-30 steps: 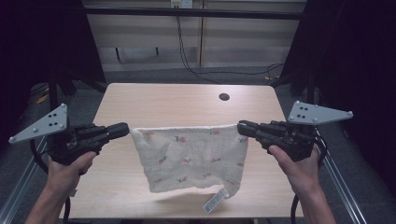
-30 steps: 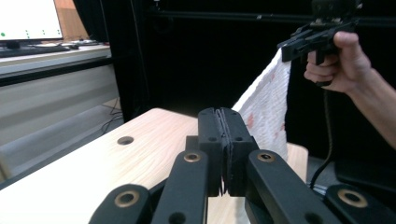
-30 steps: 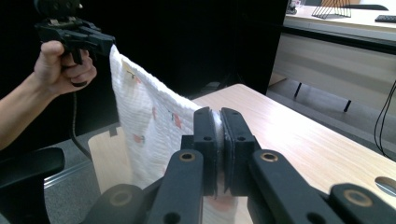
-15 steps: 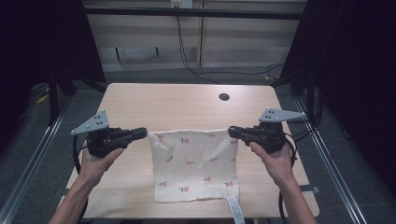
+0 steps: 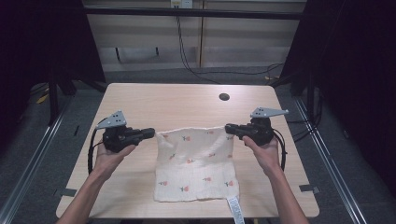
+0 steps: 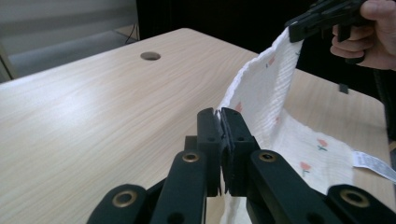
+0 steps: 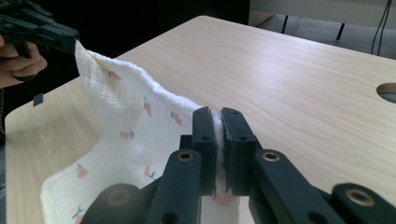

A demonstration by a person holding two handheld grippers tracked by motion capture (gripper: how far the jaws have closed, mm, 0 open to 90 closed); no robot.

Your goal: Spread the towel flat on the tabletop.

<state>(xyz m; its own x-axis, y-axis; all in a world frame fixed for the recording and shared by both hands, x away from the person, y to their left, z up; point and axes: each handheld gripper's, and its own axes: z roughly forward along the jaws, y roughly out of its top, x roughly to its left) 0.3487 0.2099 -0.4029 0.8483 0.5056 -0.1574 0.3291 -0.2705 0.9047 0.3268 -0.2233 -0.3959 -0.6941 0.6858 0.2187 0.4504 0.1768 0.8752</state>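
Spreading step, by the look of it: white cloth (image 5: pixel 196 163) with small red flowers stretched by its two far corners, on the person's side of the round hole (image 5: pixel 224 97). Near half already lying flat on the table (image 5: pixel 140 100); far edge raised off the wood and sagging a little in the middle.

Left gripper (image 5: pixel 152 132) clamped tight on the corner left of the hole and nearer the person; in the left gripper view, jaws pressed together with the hem pinched between them. Right gripper (image 5: pixel 229 127) likewise closed on the other far corner, almost straight in line from the hole toward the person, cloth squeezed between its jaws in the right gripper view. White care label (image 5: pixel 235 210) hanging past the near table edge, the part farthest from the hole.

Next, probably: lower both corners to the wood together, keep the far edge taut so that no crease forms, then let go. Possibly a fold toward the person instead; cannot tell which from here.

Room for that: bare wood between the cloth's far edge and the hole, enough to set the corners down short of it. Wide bare strip left of the cloth, a narrower one on the hole's side toward the right table edge. Near hem close to the near table edge, so best not to draw the cloth any farther from the hole, or risk a slide off the top.
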